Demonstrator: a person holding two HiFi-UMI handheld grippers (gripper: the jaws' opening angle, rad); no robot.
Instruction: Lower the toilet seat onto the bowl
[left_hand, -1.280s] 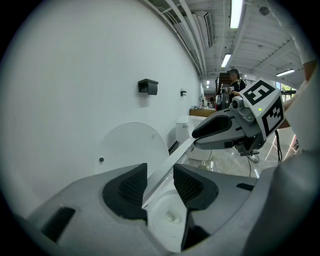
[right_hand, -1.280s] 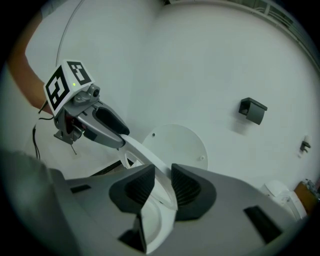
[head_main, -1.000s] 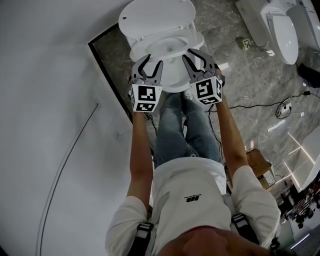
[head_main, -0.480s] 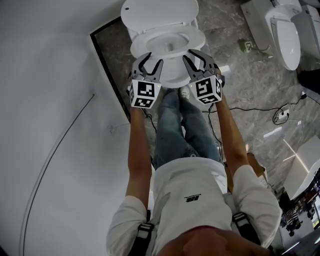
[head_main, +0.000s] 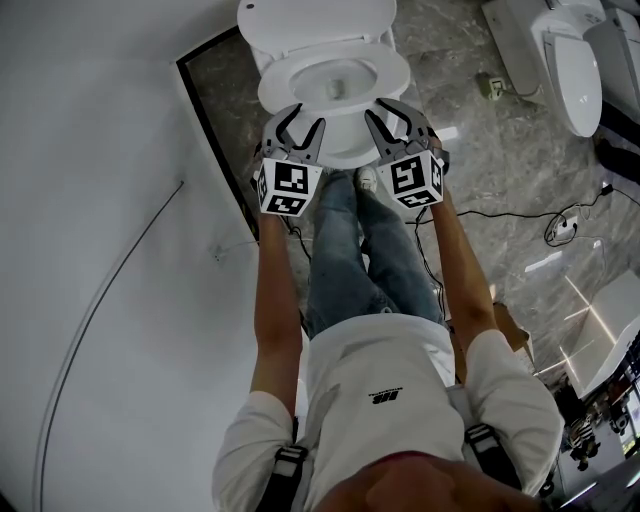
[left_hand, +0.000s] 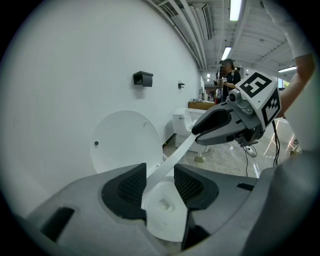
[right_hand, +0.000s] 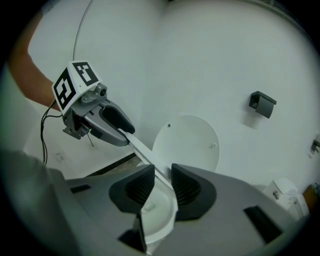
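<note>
Toward 12 o'clock in the head view the toilet seat (head_main: 280, 90) is seen low over the bowl (head_main: 337, 82), flanked at 7 o'clock by the left claw (head_main: 303, 120) and at 5 o'clock by the right claw (head_main: 390, 112); in the left gripper view its rim (left_hand: 180, 150) is clamped by the left claw (left_hand: 160, 182), and in the right gripper view by the right claw (right_hand: 162, 182).
</note>
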